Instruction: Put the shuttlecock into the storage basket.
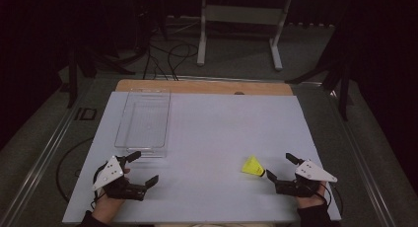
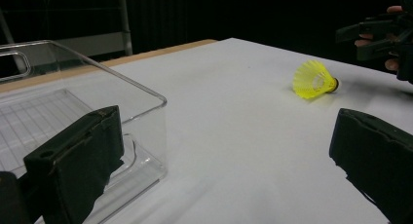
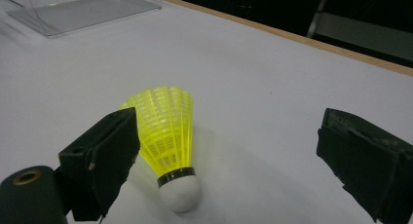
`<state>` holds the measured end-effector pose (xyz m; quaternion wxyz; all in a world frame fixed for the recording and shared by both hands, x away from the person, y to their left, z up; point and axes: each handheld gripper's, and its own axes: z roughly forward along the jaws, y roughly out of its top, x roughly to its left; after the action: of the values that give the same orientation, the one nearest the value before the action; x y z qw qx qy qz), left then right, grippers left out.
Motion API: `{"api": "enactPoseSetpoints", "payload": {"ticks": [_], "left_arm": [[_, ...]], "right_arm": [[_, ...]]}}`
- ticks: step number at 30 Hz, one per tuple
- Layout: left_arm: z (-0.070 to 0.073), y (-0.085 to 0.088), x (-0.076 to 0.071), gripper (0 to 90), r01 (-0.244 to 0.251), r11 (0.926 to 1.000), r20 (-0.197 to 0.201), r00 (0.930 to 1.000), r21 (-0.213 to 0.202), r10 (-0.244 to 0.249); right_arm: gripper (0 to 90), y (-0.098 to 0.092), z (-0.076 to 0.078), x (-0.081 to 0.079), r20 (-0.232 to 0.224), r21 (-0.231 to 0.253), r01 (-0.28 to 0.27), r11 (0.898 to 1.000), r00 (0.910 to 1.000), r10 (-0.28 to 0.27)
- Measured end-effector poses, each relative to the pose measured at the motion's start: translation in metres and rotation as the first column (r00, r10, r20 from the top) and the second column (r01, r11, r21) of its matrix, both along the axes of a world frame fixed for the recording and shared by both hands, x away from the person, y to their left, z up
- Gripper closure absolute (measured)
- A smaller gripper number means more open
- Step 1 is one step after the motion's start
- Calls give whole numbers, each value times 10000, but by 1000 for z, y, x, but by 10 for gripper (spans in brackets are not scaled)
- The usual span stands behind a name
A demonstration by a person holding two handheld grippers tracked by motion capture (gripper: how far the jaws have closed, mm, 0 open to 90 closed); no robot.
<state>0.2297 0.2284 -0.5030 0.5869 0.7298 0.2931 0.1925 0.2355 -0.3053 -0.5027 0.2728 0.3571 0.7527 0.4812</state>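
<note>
A yellow shuttlecock with a white cork lies on its side on the white tabletop, at the front right. My right gripper stands open just right of it. In the right gripper view the shuttlecock lies between the jaws, close beside the left one, cork toward the camera, and the right gripper does not press on it. My left gripper is open at the front left, empty, just in front of a clear plastic box. From the left gripper the shuttlecock is far off to the right.
The clear box is empty and stands lengthwise along the table's left side. A wooden strip runs along the far edge. Beyond it a white metal frame and cables lie on the floor. The other hand's gripper is at the upper right.
</note>
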Motion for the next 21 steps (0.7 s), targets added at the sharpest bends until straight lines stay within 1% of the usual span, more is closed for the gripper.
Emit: {"api": "enactPoseSetpoints", "payload": {"ticks": [7, 13, 21], "left_arm": [[0, -1, 1, 0, 88, 9999, 3, 10000, 101, -88], [0, -1, 0, 0, 74, 10000, 22, 10000, 48, -74], [0, -1, 1, 0, 171, 9998, -45, 9998, 56, -171]], "right_arm": [[84, -1, 0, -1, -64, 121, 22, 9999, 10000, -21], [84, -2, 1, -1, -141, 290, -64, 9996, 9999, 68], [84, -2, 2, -2, -68, 265, -67, 9996, 10000, 69]]}}
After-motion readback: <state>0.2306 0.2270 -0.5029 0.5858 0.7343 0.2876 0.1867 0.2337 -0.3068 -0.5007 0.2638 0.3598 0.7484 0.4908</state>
